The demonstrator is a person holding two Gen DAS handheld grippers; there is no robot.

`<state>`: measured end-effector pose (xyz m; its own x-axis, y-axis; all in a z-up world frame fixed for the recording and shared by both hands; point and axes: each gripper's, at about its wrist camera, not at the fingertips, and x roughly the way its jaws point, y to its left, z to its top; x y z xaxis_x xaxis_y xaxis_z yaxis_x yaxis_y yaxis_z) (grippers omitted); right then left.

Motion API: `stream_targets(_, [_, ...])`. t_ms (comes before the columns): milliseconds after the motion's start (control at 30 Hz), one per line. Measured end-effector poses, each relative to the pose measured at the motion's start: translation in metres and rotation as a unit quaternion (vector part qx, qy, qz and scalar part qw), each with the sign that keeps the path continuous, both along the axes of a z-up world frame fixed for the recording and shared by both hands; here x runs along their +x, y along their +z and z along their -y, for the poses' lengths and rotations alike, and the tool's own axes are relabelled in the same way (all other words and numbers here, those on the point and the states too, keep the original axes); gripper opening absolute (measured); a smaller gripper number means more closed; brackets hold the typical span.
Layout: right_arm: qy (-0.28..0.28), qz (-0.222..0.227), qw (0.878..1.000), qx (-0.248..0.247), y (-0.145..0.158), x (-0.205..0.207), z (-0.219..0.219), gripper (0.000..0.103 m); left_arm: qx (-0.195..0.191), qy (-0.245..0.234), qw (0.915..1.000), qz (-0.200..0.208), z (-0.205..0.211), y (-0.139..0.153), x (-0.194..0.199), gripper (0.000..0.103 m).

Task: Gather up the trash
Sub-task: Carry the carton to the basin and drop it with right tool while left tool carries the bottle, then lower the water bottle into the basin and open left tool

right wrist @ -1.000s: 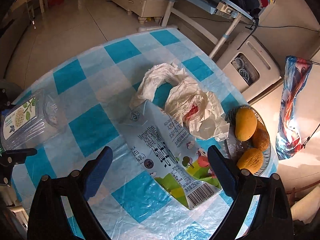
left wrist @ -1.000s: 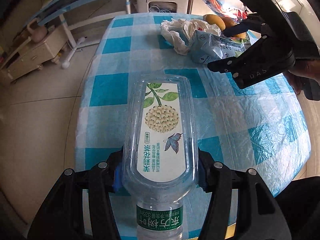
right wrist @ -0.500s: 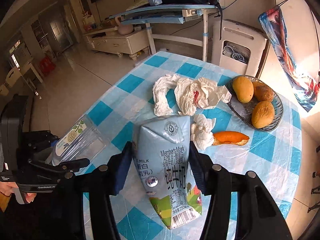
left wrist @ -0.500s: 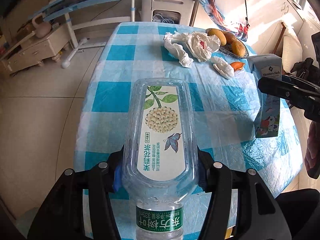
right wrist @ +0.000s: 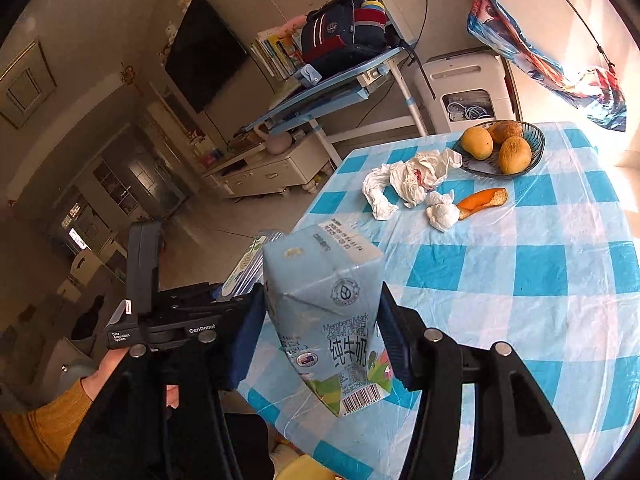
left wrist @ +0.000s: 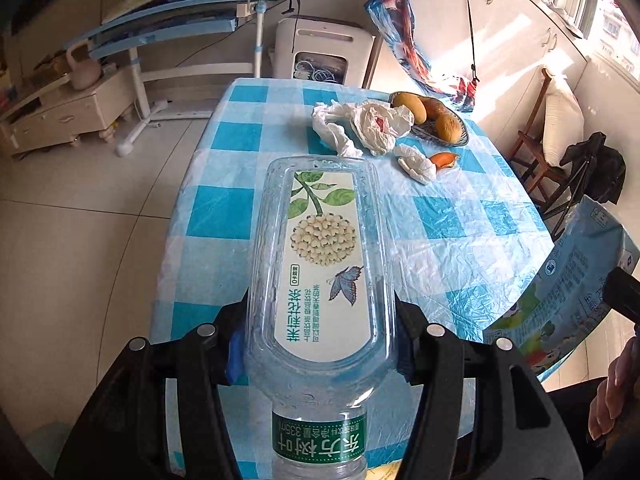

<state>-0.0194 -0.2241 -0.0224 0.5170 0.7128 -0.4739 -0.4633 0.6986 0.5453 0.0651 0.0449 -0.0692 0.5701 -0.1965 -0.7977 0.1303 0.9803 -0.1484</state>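
Sunlit tiles and a desk with a backpack ring the round table [left wrist: 460, 240], which wears a blue-and-white checked cloth. Nearest me, over the table's near edge, my left gripper [left wrist: 320, 344] has its fingers clamped on the sides of a clear plastic bottle [left wrist: 320, 264], neck toward the camera, held clear of the cloth. My right gripper [right wrist: 320, 344] is closed on a pale blue milk carton [right wrist: 326, 304], its pads pressing both sides, the carton lifted above the table's near edge; in the left view that carton shows off the table's right side. Farther along the table lie a small tissue wad [right wrist: 442, 211] touching an orange peel [right wrist: 482, 202]. Beyond them sit crumpled white paper and plastic [right wrist: 412, 178], just beside a fruit bowl [right wrist: 532, 152] at the table's far edge.
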Motion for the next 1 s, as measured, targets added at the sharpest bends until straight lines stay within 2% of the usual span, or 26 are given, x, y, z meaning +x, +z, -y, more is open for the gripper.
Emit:
stream_targets(133, [0.022,0.001,1.000,0.020,0.002,-0.033,-0.006,0.054,0.000,-0.006,0.9999,0.010,-0.001,0.006,-0.009,0.054])
stream_targets(233, [0.047,-0.015,0.998,0.030,-0.007,-0.058,-0.014,0.054,0.001,-0.013,0.9997,0.021,0.000,0.012,-0.019,0.054])
stream_targets(367, [0.082,-0.053,0.995,0.002,-0.032,-0.090,-0.033,0.054,-0.017,-0.009,0.9995,0.025,-0.002,0.016,-0.035,0.054])
stream_targets(500, [0.113,-0.109,0.986,-0.052,-0.065,-0.105,-0.052,0.057,-0.030,-0.010,0.9991,0.028,0.001,0.016,-0.055,0.054])
stream_targets(567, [0.108,-0.100,0.985,-0.090,-0.070,-0.108,-0.057,0.067,-0.034,-0.010,0.9990,0.026,0.003,0.014,-0.065,0.054])
stream_targets(700, [0.067,-0.066,0.991,-0.094,-0.060,-0.108,-0.045,0.081,-0.041,-0.012,0.9988,0.023,0.009,0.008,-0.088,0.054])
stream_targets(833, [-0.002,-0.040,0.996,-0.077,-0.052,-0.104,-0.020,0.083,-0.041,-0.022,0.9989,0.008,0.018,-0.003,-0.116,0.054])
stream_targets(1000, [-0.071,-0.022,0.996,-0.053,-0.045,-0.103,0.010,0.084,-0.023,-0.061,0.9970,-0.042,0.046,-0.032,-0.167,0.054])
